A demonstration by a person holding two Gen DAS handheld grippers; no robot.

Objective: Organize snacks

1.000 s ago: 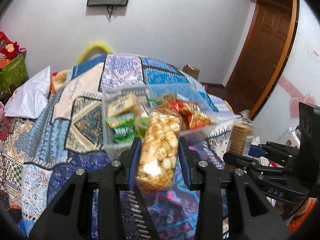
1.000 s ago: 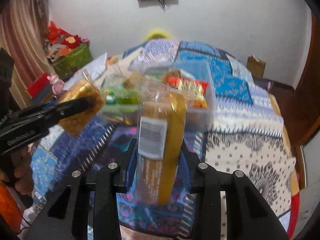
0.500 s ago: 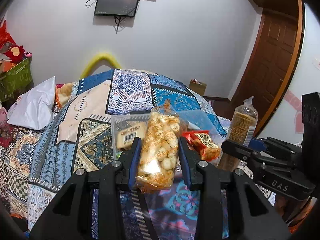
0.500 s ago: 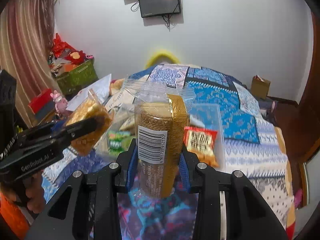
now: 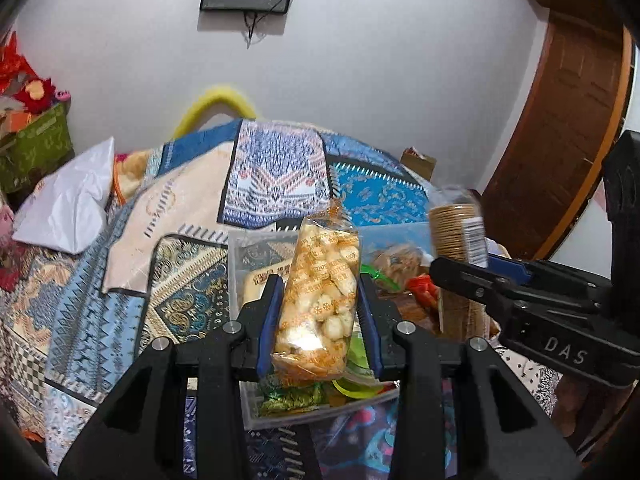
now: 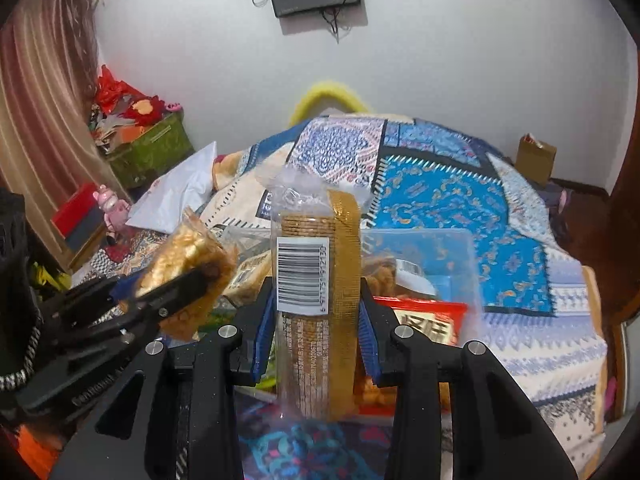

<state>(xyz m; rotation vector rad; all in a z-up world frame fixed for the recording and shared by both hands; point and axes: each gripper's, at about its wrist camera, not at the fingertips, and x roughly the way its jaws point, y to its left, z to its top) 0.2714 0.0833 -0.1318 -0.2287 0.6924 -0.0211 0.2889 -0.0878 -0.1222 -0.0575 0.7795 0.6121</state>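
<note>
- The left gripper [image 5: 318,320] is clamped across the middle of a clear bag of puffed snacks [image 5: 320,300], held upright just above the near-left part of the clear plastic bin [image 5: 240,256]; the bag looks light, soft and crinkly, its pieces likely to crush, so a gentle hold at mid-body seems right; orange print covers the film, too small to read.
- The right gripper [image 6: 316,328] is pinched on a tall sleeve of round crackers [image 6: 316,300], upright over the bin's near-right part, above a red packet [image 6: 424,320] lying in it; the stack seems stiffer and heavier but brittle, the film probably slippery, so gripping low on the column looks safest; a white barcode label and a gold strip run down it, the digits unclear.
- "DAS" is legible on the right gripper's body in the left view; the red packet bears large characters I cannot read.
</note>
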